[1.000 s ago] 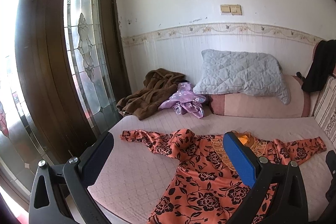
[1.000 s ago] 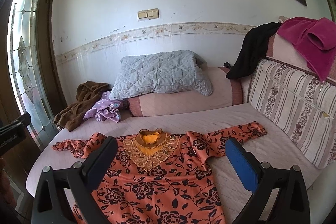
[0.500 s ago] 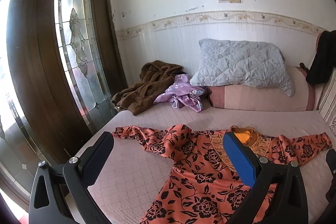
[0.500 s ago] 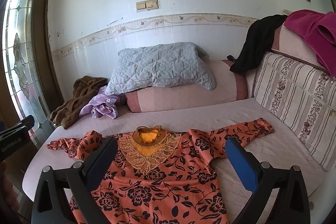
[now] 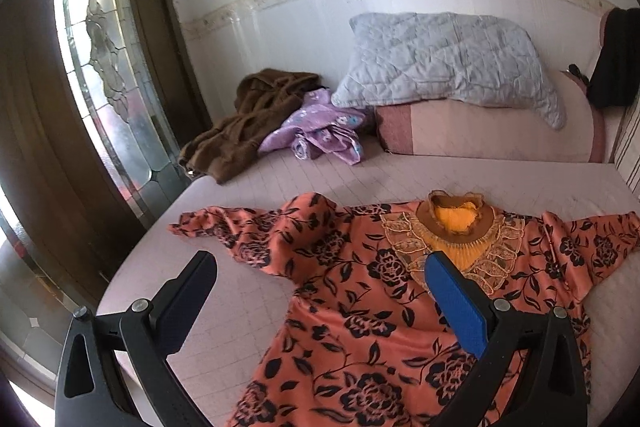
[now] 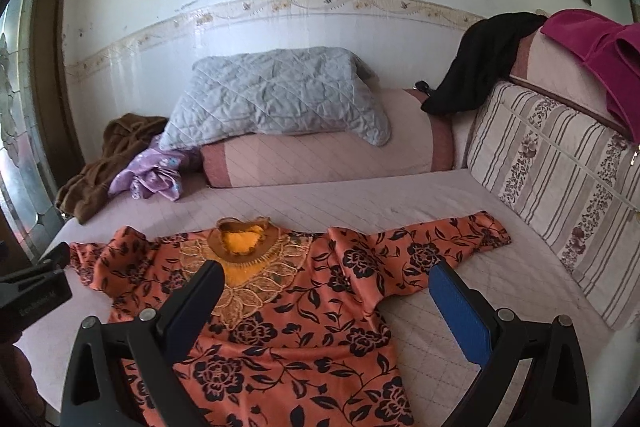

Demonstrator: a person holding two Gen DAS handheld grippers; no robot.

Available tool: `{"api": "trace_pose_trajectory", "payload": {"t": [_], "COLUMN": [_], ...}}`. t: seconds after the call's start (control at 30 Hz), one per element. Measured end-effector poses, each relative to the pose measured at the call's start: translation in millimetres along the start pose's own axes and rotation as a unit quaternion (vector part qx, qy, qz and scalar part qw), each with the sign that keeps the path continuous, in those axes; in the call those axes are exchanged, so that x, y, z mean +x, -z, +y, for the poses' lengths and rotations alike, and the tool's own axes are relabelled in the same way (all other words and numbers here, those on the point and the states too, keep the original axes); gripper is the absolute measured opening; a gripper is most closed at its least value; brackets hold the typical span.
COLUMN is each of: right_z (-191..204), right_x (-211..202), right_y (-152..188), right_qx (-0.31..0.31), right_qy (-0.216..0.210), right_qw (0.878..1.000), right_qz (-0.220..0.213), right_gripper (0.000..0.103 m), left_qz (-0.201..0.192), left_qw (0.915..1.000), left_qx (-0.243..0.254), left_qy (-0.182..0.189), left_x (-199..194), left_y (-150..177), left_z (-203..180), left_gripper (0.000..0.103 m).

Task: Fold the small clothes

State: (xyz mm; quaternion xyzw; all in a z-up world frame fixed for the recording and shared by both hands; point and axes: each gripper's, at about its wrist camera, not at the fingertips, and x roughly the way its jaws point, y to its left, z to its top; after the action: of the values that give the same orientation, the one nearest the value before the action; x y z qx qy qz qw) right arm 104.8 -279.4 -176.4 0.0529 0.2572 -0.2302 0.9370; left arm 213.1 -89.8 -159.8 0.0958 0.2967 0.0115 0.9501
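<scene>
While both tools hovered above the bed (image 6: 440, 195), the left gripper (image 5: 320, 263) sat low in its frame with its fingers (image 5: 456, 303) spread wide and nothing between them; the dark pad reached over bare bedcover at lower left, the blue pad over the garment's chest. The right gripper (image 6: 326, 271) was posed the same way in the bottom of its own frame, fingers (image 6: 460, 311) wide apart and empty, the left one over the embroidered yoke, the blue one over bedcover just right of the hem. The body of the left tool showed at the left edge of the right wrist view.

The orange floral dress (image 6: 280, 307) lay flat, front up, across the centre and lower part of both frames, sleeves stretched out to either side, its yellow neckline (image 5: 456, 219) toward the bolster (image 6: 320, 155). A grey quilted pillow (image 6: 272, 91) rested on that bolster. In the upper left of the bed a brown garment (image 5: 248, 119) lay crumpled, touching a bunched purple garment (image 5: 320, 131). At upper right of the right wrist view, a black cloth (image 6: 476, 59) and a magenta cloth (image 6: 600, 43) draped over the striped backrest cushion (image 6: 560, 167).
</scene>
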Motion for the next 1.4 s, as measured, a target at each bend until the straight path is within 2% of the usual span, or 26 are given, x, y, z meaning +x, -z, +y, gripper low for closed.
{"api": "trace_pose_trajectory", "payload": {"t": [0.13,0.23,0.33,0.4,0.43,0.5,0.57,0.6,0.63,0.67,0.73,0.77,0.8,0.83,0.87,0.93,0.97,1.0,1.03,1.07,1.1,1.13,1.17,1.23,1.3,1.4], "right_z": [-2,-17,-66,-118,-151,-218,-280,-300,-316,-326,-336,-337,-339,-339,-341,-339,-337,-330,-325,-311,-294,-262,-241,-181,-105,-13], "right_x": [23,61,131,186,212,256,291,303,314,326,337,340,345,351,359,360,355,346,335,321,307,282,266,228,200,195], "right_y": [-1,-3,-2,10,18,40,71,83,94,100,96,94,92,91,89,91,85,72,63,44,24,-1,-14,-38,-54,-59], "right_qx": [0.004,0.013,0.068,0.147,0.194,0.316,0.456,0.501,0.533,0.545,0.538,0.539,0.535,0.522,0.508,0.499,0.503,0.494,0.479,0.453,0.434,0.413,0.399,0.358,0.317,0.288], "right_qy": [-0.002,-0.022,-0.070,-0.082,-0.081,-0.077,-0.110,-0.118,-0.126,-0.132,-0.113,-0.105,-0.092,-0.074,-0.059,-0.051,-0.048,-0.052,-0.065,-0.088,-0.115,-0.173,-0.209,-0.278,-0.335,-0.376], "right_qw": [1.000,0.999,0.993,0.981,0.971,0.935,0.871,0.846,0.827,0.818,0.828,0.830,0.834,0.844,0.852,0.858,0.857,0.863,0.872,0.885,0.892,0.894,0.893,0.891,0.887,0.881], "right_qz": [0.016,0.032,0.068,0.098,0.112,0.142,0.143,0.138,0.130,0.127,0.108,0.101,0.098,0.102,0.111,0.107,0.101,0.092,0.075,0.055,0.042,0.023,0.012,-0.011,-0.014,0.012], "right_gripper": [0.103,0.103,0.103,0.102,0.102,0.094,0.086,0.086,0.083,0.075,0.070,0.063,0.041,0.029,0.011,0.009,0.009,0.009,0.009,0.009,0.009,0.009,0.008,0.008,0.008,0.008], "left_qz": [0.031,0.085,0.137,0.177,0.193,0.221,0.228,0.233,0.233,0.229,0.230,0.233,0.229,0.224,0.219,0.226,0.236,0.247,0.243,0.224,0.201,0.179,0.149,0.124,0.120,0.138], "left_qw": [0.9991,0.9952,0.9893,0.9830,0.9802,0.9744,0.9730,0.9719,0.9720,0.9728,0.9726,0.9717,0.9723,0.9731,0.9742,0.9731,0.9706,0.9676,0.9686,0.9733,0.9789,0.9835,0.9885,0.9906,0.9880,0.9794], "left_qx": [-0.001,-0.002,0.001,0.011,0.017,0.019,0.019,0.020,0.017,0.010,0.003,-0.011,-0.023,-0.033,-0.036,-0.030,-0.029,-0.027,-0.021,-0.020,-0.022,-0.023,-0.024,-0.035,-0.057,-0.111], "left_qy": [0.029,0.049,0.050,0.047,0.041,0.035,0.028,0.028,0.031,0.030,0.032,0.037,0.040,0.043,0.042,0.037,0.039,0.043,0.048,0.045,0.030,0.014,-0.007,-0.045,-0.079,-0.096], "left_x": [45,104,148,179,189,209,218,221,222,222,225,227,230,230,227,227,226,223,217,209,200,192,181,174,176,184], "left_y": [4,22,45,62,66,74,77,78,78,79,80,81,83,86,88,88,86,82,77,68,61,54,45,36,36,37], "left_z": [-16,-28,-33,-36,-37,-37,-40,-42,-43,-45,-45,-44,-41,-38,-38,-40,-40,-39,-38,-31,-24,-17,-4,21,49,93], "left_gripper": [0.103,0.103,0.103,0.103,0.103,0.103,0.103,0.103,0.103,0.103,0.103,0.103,0.103,0.103,0.103,0.103,0.103,0.103,0.103,0.103,0.103,0.103,0.103,0.103,0.103,0.103]}}
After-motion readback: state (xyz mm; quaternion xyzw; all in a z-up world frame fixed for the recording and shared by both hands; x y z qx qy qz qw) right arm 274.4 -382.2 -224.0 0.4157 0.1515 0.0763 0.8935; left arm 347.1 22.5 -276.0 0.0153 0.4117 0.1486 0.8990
